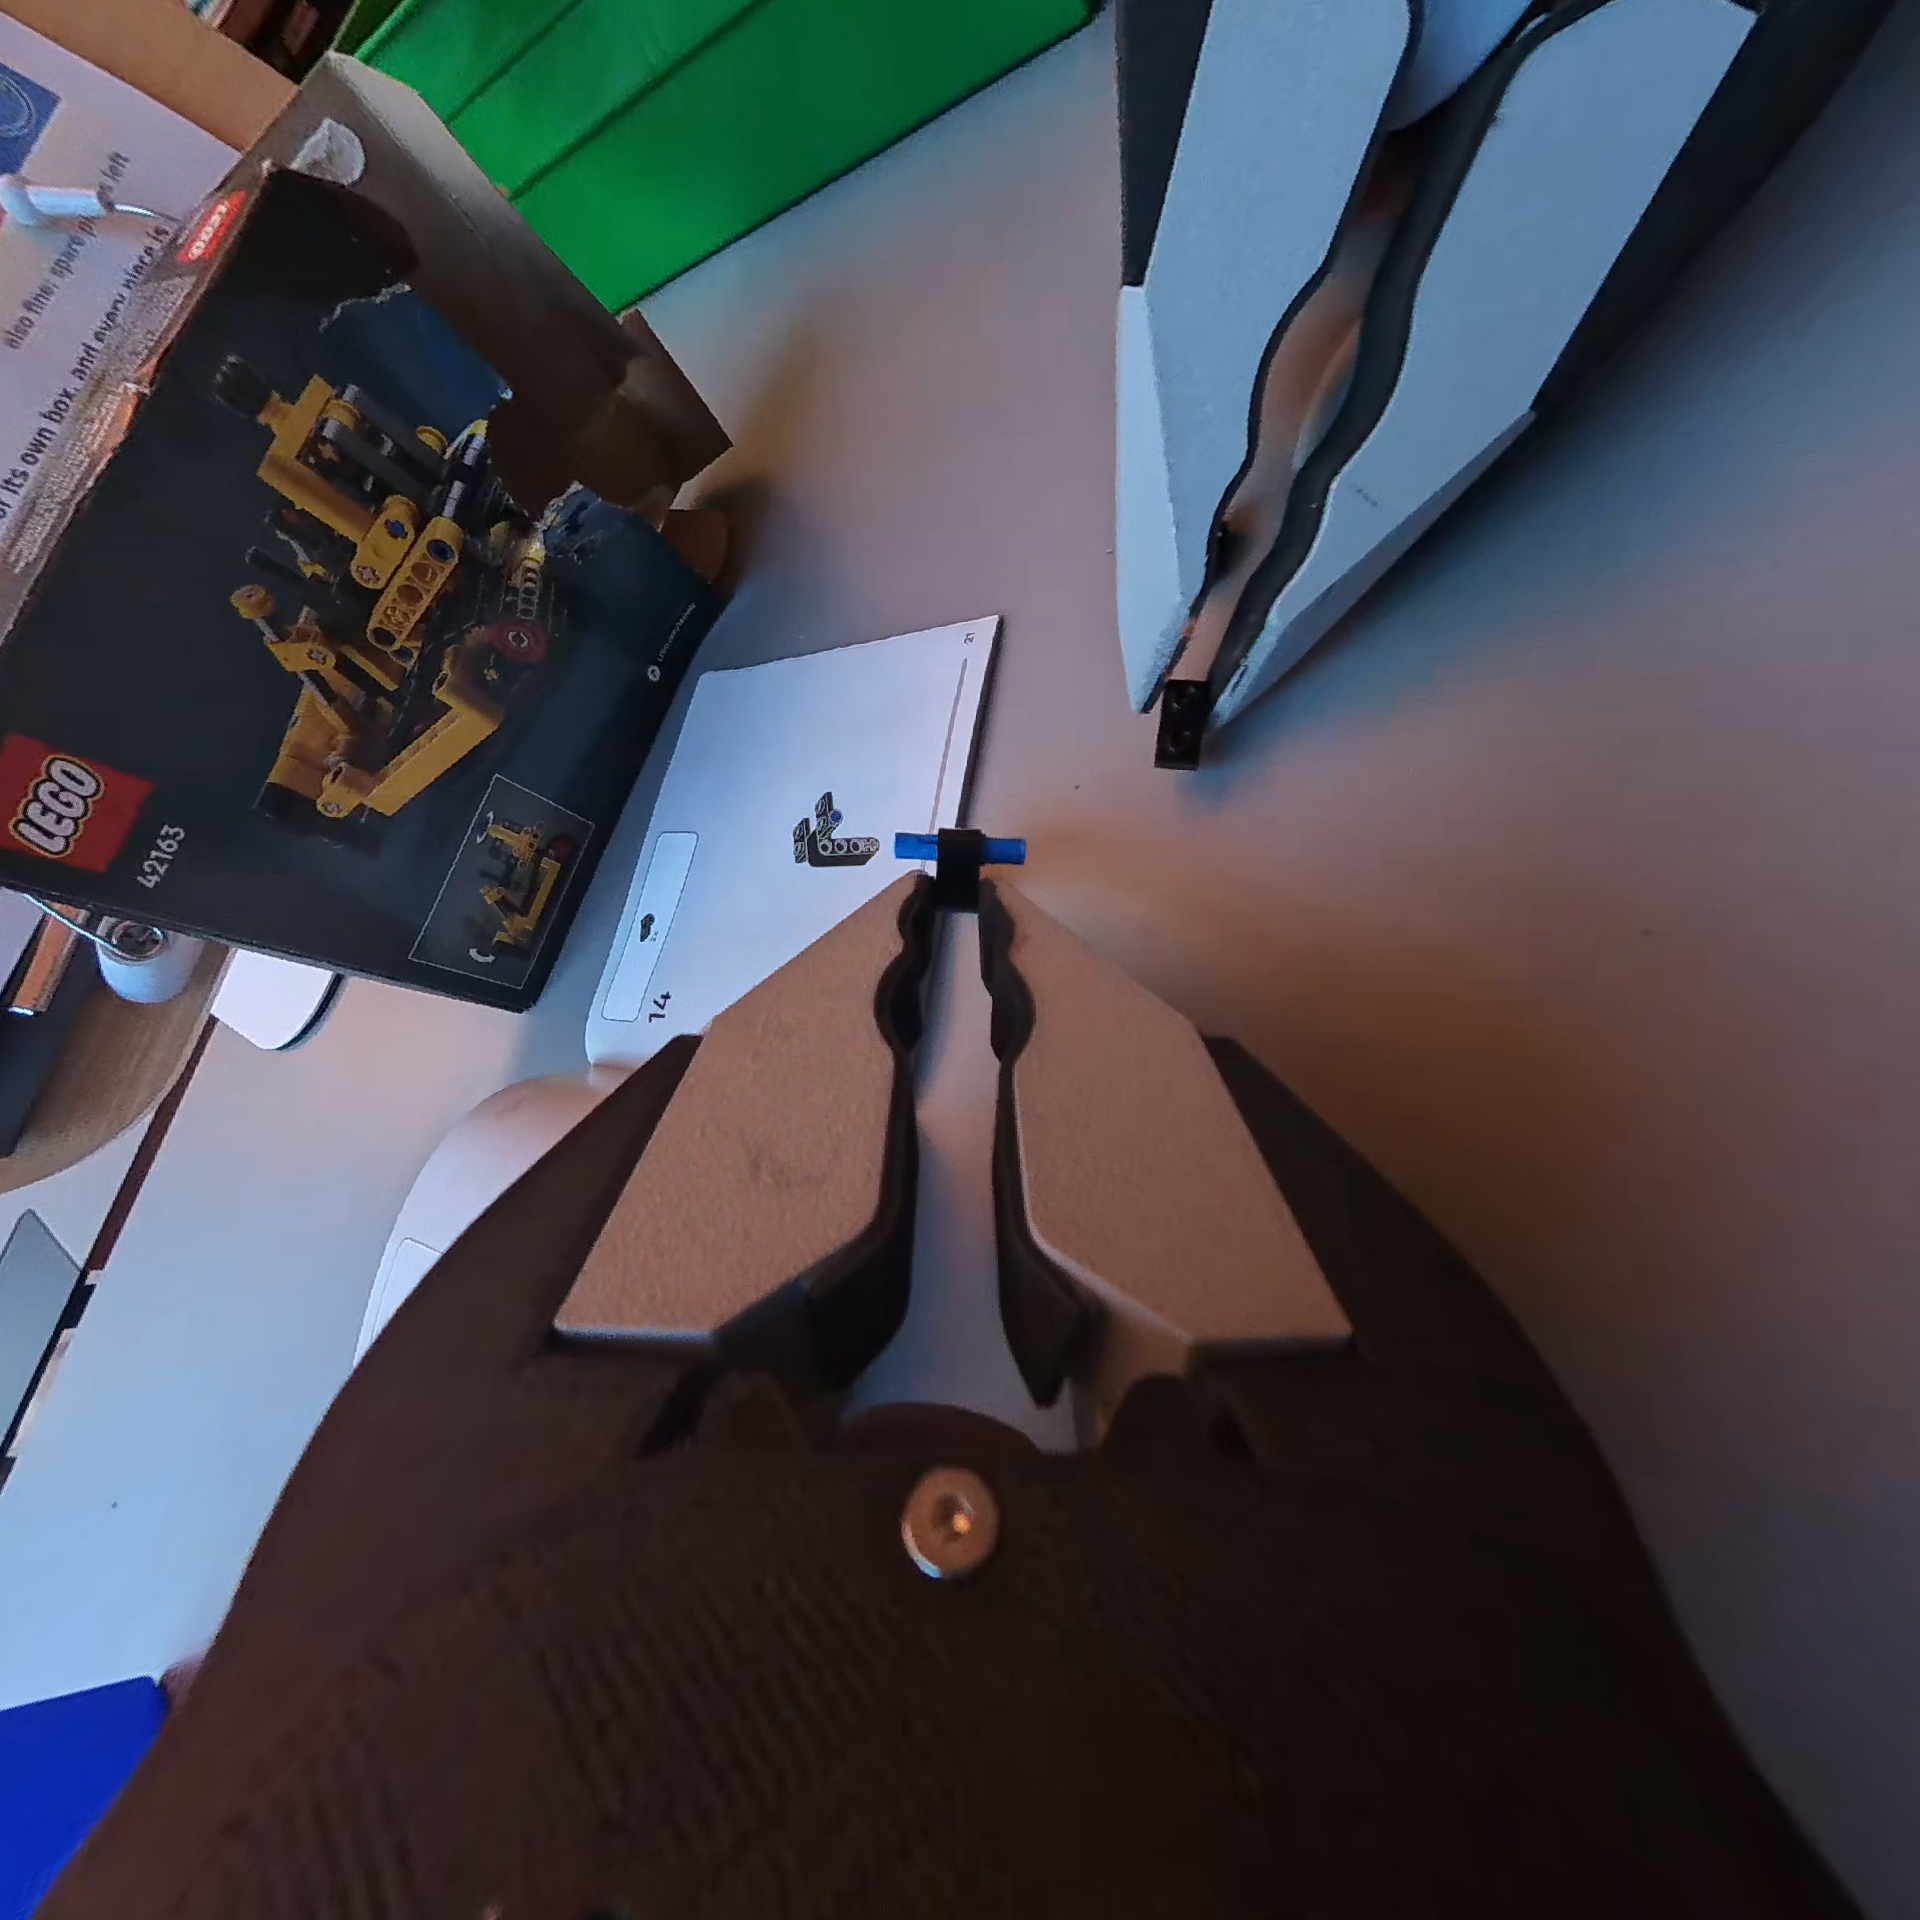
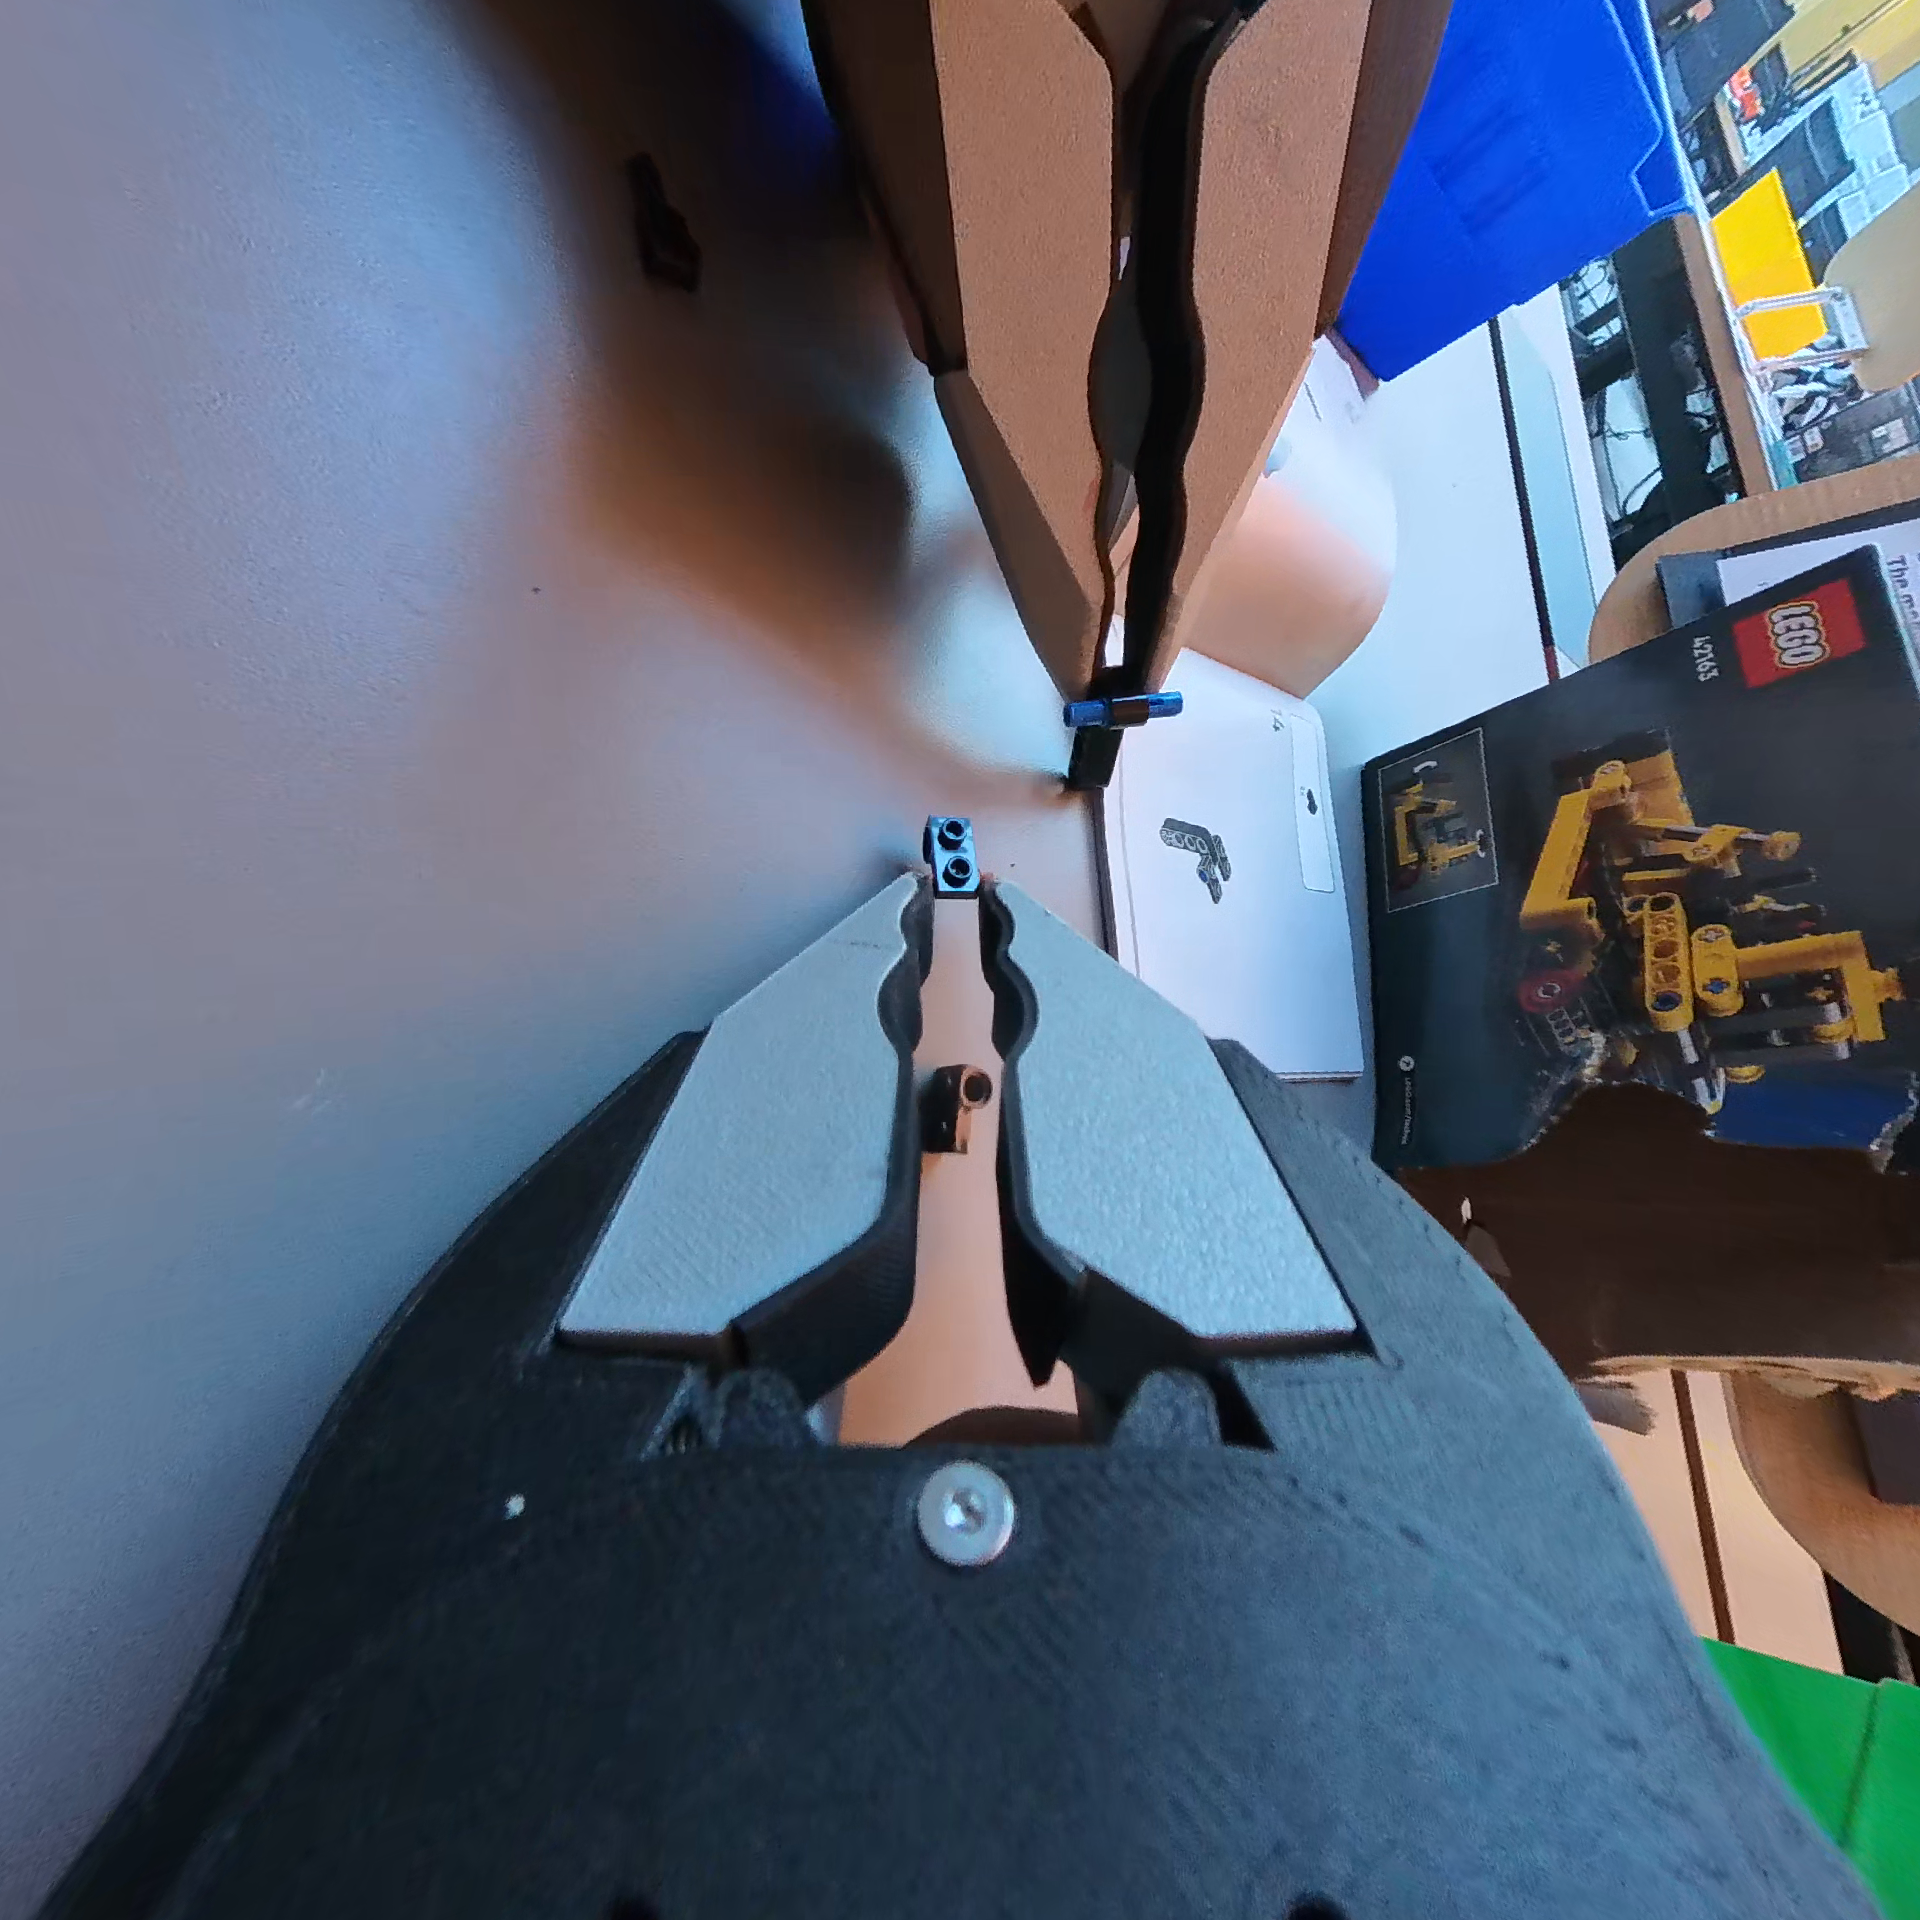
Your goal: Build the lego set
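My left gripper (image 1: 954,891) is shut on a small black connector (image 1: 956,868) with a blue pin (image 1: 1003,850) through it, held just above the table at the booklet's edge. It also shows in the right wrist view (image 2: 1103,717). My right gripper (image 2: 954,891) is shut on a small black two-hole piece (image 2: 954,857); it also shows in the left wrist view (image 1: 1182,722), up and to the right of the left one. The two grippers point at each other, a short way apart. Another black piece (image 2: 958,1103) lies on the table under my right gripper.
The open instruction booklet (image 1: 821,790) lies flat beside the dark set box (image 1: 312,613), which stands at the left. A green bin (image 1: 665,135) is at the back. A blue bin (image 2: 1507,187) and a small black piece (image 2: 665,223) lie farther off. Spacing between my two grippers at the tips: around 5 centimetres.
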`<state>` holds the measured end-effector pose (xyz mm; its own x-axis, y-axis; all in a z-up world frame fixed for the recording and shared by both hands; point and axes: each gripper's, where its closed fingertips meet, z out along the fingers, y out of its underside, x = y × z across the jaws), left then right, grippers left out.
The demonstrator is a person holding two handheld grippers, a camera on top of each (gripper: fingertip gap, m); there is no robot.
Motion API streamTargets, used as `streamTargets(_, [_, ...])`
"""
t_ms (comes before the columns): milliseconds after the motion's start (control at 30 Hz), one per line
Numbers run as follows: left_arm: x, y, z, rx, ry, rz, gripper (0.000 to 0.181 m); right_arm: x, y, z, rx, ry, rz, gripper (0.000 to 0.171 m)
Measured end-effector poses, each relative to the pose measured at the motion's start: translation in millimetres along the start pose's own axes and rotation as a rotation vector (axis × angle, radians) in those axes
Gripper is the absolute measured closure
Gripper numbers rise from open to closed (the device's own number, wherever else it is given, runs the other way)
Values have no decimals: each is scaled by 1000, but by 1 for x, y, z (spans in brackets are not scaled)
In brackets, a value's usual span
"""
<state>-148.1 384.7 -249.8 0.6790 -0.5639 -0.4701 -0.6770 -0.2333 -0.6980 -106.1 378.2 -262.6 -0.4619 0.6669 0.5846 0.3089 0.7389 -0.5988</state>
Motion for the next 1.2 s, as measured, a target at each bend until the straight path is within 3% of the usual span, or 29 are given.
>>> streamTargets(1200, [35, -32, -4, 162, 98, 162, 176, 28, -13, -17, 152, 33, 258, 166])
